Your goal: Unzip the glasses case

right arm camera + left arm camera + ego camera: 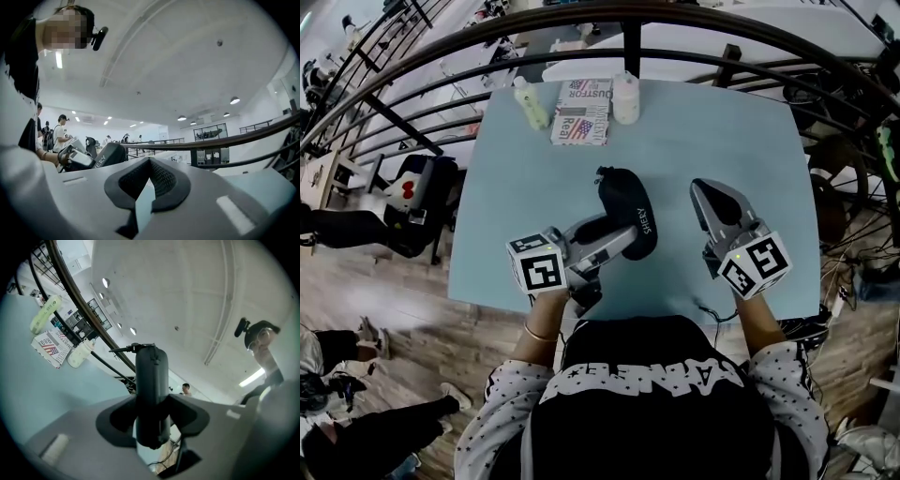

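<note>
The head view looks steeply down over the surface (675, 141). Both gripper views sit low and close to it, tilted upward. All three share the glasses case (626, 211).

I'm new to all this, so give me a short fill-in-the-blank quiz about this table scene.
The left gripper clamps the ___ glasses case.
The right gripper is shut on ___.
The flag-printed booklet lies between two ___.
Missing words: black; nothing; bottles.
</note>
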Demonstrator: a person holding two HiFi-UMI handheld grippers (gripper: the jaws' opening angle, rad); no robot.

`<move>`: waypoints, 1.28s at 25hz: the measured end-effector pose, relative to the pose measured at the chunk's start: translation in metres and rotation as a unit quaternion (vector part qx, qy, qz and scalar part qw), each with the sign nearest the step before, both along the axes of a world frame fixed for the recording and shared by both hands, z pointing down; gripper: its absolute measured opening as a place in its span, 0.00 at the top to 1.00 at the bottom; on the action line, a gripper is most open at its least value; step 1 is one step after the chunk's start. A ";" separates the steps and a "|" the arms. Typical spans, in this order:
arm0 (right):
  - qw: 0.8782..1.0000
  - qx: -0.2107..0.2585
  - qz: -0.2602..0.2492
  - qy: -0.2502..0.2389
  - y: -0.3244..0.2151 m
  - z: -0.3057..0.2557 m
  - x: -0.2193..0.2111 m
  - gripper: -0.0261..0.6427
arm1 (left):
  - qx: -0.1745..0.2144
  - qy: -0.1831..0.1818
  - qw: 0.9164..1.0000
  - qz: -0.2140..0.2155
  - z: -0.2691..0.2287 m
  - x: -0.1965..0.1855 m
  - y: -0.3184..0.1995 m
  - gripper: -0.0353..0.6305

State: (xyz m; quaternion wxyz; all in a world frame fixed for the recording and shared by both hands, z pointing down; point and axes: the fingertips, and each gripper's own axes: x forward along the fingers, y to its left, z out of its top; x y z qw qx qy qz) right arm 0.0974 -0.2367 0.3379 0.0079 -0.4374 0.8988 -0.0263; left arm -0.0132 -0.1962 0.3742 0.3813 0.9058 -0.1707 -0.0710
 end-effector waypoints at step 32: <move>1.000 -0.015 0.010 -0.026 0.007 0.005 -0.003 0.96 | -0.048 0.098 0.992 -0.061 -0.007 -0.025 -0.011 0.95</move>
